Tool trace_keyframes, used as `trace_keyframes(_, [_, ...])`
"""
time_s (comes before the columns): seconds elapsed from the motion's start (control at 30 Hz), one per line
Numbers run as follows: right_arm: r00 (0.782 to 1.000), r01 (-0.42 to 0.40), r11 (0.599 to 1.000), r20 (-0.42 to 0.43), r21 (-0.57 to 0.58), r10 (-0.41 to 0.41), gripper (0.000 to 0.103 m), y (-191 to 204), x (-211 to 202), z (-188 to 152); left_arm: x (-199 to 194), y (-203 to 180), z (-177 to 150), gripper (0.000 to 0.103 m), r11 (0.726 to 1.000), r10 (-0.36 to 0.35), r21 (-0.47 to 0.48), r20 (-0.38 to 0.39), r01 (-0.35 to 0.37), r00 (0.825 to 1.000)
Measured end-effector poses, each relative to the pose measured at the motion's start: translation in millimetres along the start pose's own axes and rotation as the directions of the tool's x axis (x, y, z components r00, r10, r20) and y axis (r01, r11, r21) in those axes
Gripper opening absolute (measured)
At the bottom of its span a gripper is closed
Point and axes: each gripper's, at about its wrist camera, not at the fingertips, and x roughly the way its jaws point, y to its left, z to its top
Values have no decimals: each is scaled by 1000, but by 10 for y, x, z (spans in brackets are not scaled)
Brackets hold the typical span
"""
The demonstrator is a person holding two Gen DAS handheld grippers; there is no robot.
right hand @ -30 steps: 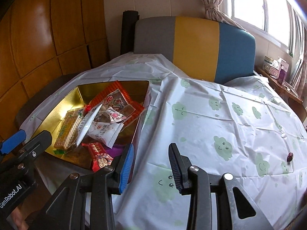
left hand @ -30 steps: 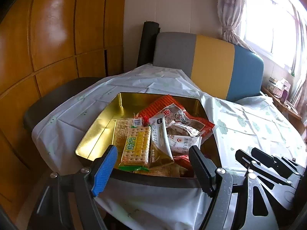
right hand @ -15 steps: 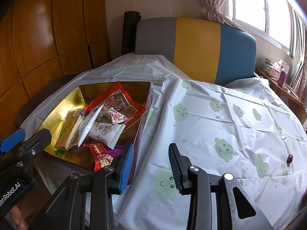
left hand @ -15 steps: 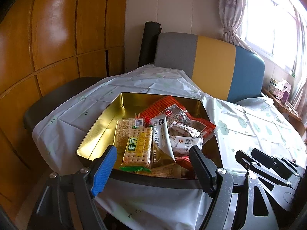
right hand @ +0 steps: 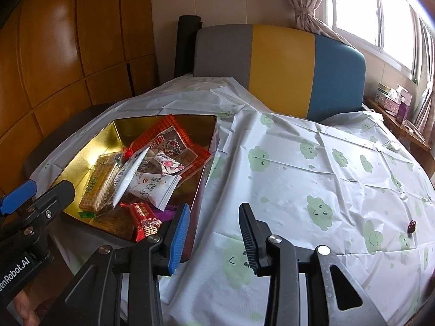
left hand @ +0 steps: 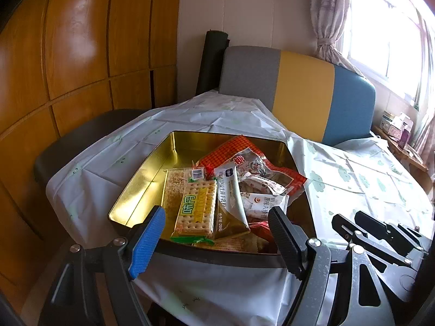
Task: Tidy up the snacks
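nothing has shifted since the earlier frames: both grippers hold still. left gripper (left hand: 217, 233), lower centre, stands spread and empty over the near rim of the gold tin (left hand: 141, 187), where the snack packets (left hand: 231, 190) lie piled. right gripper (right hand: 213, 233) hangs part-spread, empty, above the tablecloth (right hand: 312, 184) beside the tin.

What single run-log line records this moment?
left tongs: open, empty | right tongs: open, empty | snacks: in gold tin | small red item: on tablecloth

A glossy gold metal tin (left hand: 141, 187) sits on a creased, smooth plastic tablecloth (right hand: 299, 179) beside varnished wood panelling (left hand: 76, 54).
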Motion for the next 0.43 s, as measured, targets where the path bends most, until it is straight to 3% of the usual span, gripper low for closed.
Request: trace_keyframes(0.43, [1000,-10,1000,-21,-1,10,38,-35,68,-35,60,40,15,80,1000,-4,-18,-4,4,1000])
